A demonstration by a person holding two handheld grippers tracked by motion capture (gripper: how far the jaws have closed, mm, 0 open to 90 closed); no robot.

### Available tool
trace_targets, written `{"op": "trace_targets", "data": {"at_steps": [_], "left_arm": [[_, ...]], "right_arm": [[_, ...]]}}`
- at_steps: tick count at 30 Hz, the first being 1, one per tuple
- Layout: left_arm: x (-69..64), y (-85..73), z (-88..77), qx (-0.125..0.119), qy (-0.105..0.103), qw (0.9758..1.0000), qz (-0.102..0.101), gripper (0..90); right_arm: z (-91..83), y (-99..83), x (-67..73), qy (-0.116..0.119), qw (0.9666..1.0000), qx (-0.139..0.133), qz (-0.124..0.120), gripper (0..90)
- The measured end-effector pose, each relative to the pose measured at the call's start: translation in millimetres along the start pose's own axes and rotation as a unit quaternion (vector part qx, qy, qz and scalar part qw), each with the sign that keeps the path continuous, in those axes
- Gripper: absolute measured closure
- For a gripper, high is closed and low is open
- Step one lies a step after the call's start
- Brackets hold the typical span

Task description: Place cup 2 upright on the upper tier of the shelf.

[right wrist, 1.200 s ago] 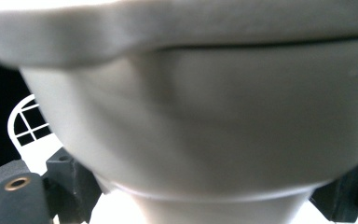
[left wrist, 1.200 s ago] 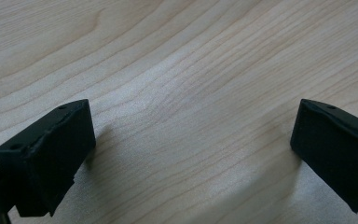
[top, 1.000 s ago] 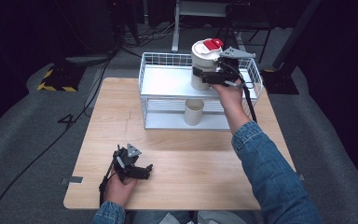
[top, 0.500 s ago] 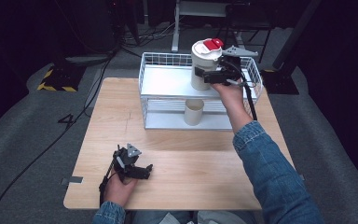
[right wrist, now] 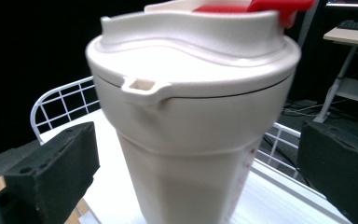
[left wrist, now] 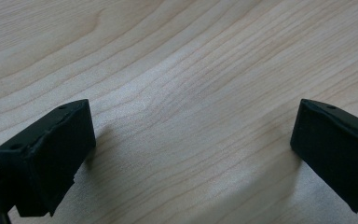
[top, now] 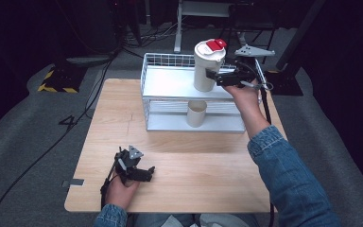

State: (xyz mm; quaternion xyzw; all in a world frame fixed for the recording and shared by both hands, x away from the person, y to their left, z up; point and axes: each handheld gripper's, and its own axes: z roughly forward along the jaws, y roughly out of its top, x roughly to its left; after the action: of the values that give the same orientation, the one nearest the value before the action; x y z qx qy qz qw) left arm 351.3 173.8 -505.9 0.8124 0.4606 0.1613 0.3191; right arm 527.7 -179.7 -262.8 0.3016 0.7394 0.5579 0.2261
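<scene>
A tall cream plastic jug (top: 208, 66) with a spouted lid and red flip tab (top: 216, 44) is seen upright on the top tier of a white wire rack (top: 170, 84). The right tongs (top: 215, 76) are held wide open around its body, jaws not pressing; earlier they were just beside it. A plain cream cylinder (top: 197, 113) stands on the lower tier, its base partly hidden. The left tongs (top: 147, 172) rest wide open and empty on the pale wood-grain surface (top: 208, 170), unmoved.

Bright overhead light on the table (top: 179, 142), pitch dark all around; soft jaw shadows, close-ups a bit blurry.
</scene>
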Motion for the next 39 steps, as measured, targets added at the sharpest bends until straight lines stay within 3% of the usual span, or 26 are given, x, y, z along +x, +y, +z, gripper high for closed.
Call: {"op": "trace_targets", "data": {"at_steps": [16, 30, 39], "left_arm": [[-0.1, -0.1, -0.1, 0.000, 0.001, 1.0000, 0.000, 0.3], [0.1, 0.0, -0.2, 0.001, 0.003, 1.0000, -0.001, 0.2], [0.2, 0.4, 0.3, 0.000, 0.003, 1.0000, -0.002, 0.2]], "right_arm": [[-58.5, 2.5, 6.1, 0.004, 0.9998, 0.005, -0.017, 0.0], [-105.8, -18.6, 9.2, 0.010, 0.9995, 0.015, -0.026, 0.0], [-127.0, -39.9, 7.6, 0.005, 0.9992, 0.030, -0.026, 0.1]]}}
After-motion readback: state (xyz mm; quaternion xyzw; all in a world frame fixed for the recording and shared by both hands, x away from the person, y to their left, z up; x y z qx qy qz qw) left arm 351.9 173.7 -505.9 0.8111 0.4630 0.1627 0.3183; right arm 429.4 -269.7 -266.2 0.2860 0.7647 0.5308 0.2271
